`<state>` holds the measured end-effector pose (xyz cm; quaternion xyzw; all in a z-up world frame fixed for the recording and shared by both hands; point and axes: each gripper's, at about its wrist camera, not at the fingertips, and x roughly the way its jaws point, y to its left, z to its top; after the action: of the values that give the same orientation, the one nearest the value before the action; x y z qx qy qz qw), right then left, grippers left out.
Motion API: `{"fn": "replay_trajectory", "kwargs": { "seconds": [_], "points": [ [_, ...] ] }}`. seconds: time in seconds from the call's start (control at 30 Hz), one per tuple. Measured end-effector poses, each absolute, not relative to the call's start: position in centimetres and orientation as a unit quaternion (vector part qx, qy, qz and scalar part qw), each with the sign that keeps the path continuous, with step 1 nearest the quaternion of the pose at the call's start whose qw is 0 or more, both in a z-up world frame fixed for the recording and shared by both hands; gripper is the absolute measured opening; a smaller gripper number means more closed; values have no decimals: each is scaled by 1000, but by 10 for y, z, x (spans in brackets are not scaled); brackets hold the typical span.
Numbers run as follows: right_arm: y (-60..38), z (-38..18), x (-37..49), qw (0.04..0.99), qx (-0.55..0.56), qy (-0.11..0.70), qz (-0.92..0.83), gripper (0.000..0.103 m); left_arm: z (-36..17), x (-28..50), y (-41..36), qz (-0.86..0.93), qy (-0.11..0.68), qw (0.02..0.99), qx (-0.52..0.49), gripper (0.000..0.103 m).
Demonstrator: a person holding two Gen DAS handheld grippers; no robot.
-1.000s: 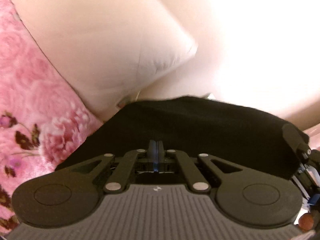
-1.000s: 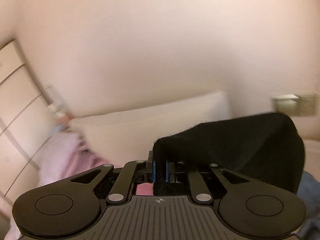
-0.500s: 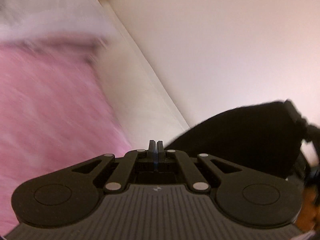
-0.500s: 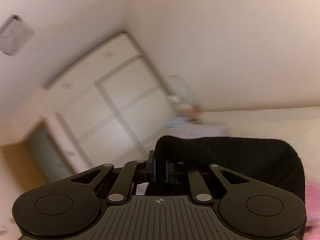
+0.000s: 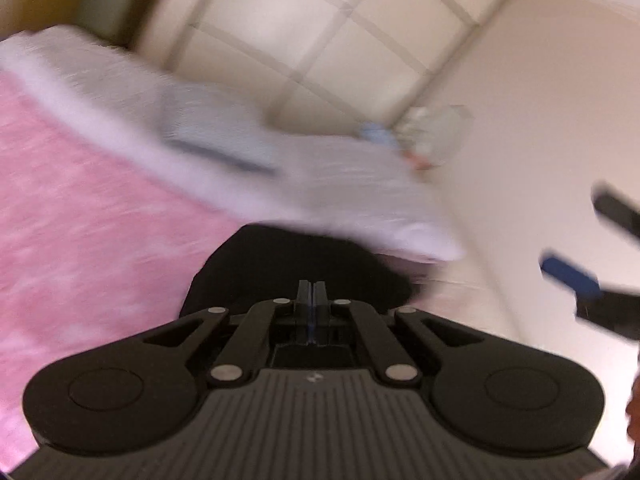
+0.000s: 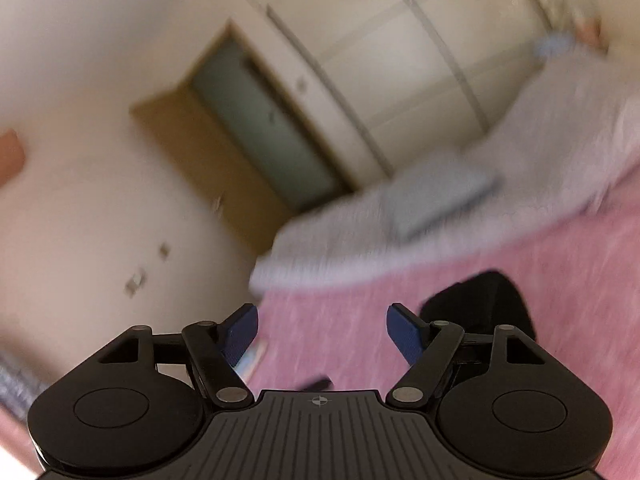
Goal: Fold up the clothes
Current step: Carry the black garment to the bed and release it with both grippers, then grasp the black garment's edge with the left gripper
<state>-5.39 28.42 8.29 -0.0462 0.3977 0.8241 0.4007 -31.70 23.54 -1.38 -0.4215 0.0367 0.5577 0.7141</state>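
Now the right gripper (image 6: 322,334) is letting go: its jaws are opening with nothing between them. Its black cloth (image 6: 486,300) is lying just ahead, to the right, on the pink blanket (image 6: 560,264). The left gripper (image 5: 311,294) is staying pinched shut, with black cloth right in front of it.

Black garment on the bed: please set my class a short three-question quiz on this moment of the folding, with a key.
1. True or false: the right tool grips the black garment.
2. Fill in: the blanket seen around the black garment is ____.
3. Choose: the jaws of the left tool stand A) shut, B) wide apart, C) out of view.

Key: 1 false, its jaws are opening with nothing between them; 2 pink; 3 A.
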Motion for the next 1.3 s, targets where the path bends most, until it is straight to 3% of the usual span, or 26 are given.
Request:
{"fn": "replay_trajectory", "kwargs": {
  "seconds": [0.23, 0.37, 0.8, 1.3],
  "points": [
    [270, -43, -79, 464, -243, 394, 755, 75, -43, -342, 197, 595, 89, 656, -456, 0],
    [215, -112, -63, 461, -247, 445, 727, 75, -59, -327, 177, 596, 143, 647, -453, 0],
    [167, -109, -18, 465, -262, 467, 705, 75, -93, -255, 116, 623, 282, 600, -415, 1],
    [142, -104, -21, 453, -257, 459, 720, 75, -73, -250, 72, 651, 294, 587, -381, 6]
  ]
}}
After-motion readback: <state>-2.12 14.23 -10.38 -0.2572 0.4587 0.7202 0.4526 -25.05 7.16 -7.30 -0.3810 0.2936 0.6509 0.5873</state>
